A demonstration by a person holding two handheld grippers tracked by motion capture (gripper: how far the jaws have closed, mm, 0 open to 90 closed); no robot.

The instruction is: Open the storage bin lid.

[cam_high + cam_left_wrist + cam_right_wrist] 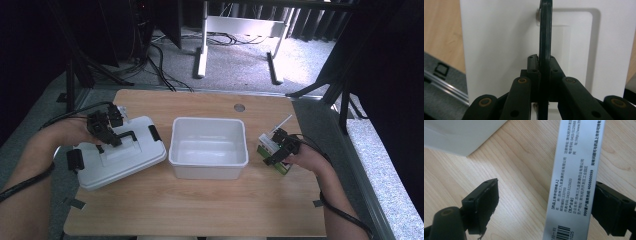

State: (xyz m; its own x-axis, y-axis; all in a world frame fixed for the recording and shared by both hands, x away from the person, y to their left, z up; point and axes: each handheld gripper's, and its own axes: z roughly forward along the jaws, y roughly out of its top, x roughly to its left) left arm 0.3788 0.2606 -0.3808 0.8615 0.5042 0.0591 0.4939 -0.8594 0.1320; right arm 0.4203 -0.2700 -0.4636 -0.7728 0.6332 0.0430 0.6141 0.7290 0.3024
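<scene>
A: Where do your hands sit on the table [200, 210]?

B: Your left gripper [107, 131] is over the white lid [122, 159] at the left side. That lid overhangs the table's left edge a little. Your right gripper [281, 148] is at the right side, close to the right edge, at a small box [272, 146].

A: How much open room do you have?

B: A white bin [208, 147] stands open in the middle, between your two hands. The wood in front of it, toward you, is bare. Behind the bin there is also bare wood, with a round grey cap [239, 107] near the far edge.

A: What is your left gripper doing?

B: In the left gripper view its jaws are pressed together on the lid's black handle [545, 37], which stands upright between them.

A: And the right?

B: In the right gripper view the jaws are spread. The box's silver side [574, 182] lies between them, touching or just beside one jaw and well apart from the other. I cannot tell if it is pinched.

A: Any writing?

B: The silver side carries Chinese print, a barcode, the numbers 0433-5125633 and 4008000999, and 133700. No brand reads clearly.
</scene>
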